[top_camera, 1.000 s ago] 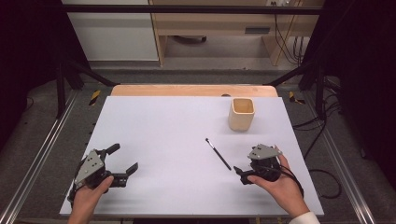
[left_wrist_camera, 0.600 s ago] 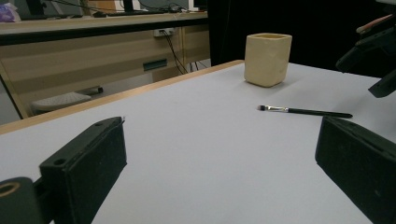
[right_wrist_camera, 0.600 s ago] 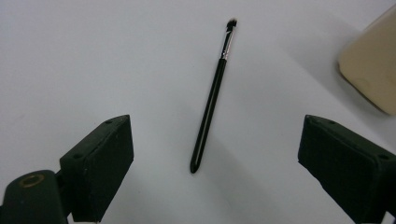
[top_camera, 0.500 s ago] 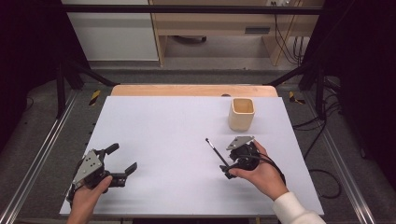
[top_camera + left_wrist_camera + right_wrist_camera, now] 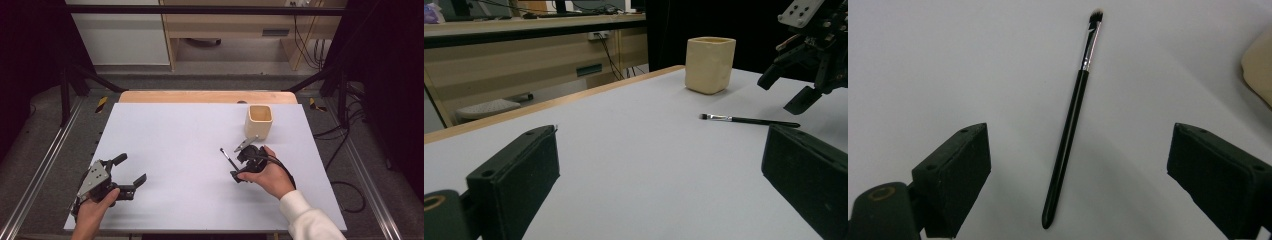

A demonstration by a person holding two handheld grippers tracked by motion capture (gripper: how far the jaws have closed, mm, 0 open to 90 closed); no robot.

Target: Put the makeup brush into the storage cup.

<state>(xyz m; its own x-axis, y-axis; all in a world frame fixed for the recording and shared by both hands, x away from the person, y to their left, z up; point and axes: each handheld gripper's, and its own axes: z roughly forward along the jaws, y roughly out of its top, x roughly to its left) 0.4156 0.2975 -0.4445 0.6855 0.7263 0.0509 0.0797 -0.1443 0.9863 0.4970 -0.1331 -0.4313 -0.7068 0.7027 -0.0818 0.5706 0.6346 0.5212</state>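
A slim black makeup brush (image 5: 226,156) with a silver ferrule lies on the white table (image 5: 175,135), bristles pointing away from me. My right gripper (image 5: 235,164) hovers over its handle end, open. In the right gripper view the brush (image 5: 1070,135) runs lengthwise between the two spread jaws of that gripper (image 5: 1080,162), untouched. A cream square cup (image 5: 258,121) stands upright just beyond that hand. My left gripper (image 5: 131,168) rests open at the table's near left, nothing in it. From the left gripper view I see the brush (image 5: 749,120), the cup (image 5: 709,64) and the right gripper (image 5: 783,92) far off.
A wooden strip (image 5: 207,96) borders the table's far edge, and metal frame rails (image 5: 45,165) run along both sides. Beyond the table stand a wooden bench and cables (image 5: 300,35). Bare white surface spreads between the two grippers.
My right gripper has moved forward and left from the near right of the table until it straddles the brush. The left gripper has stayed put.
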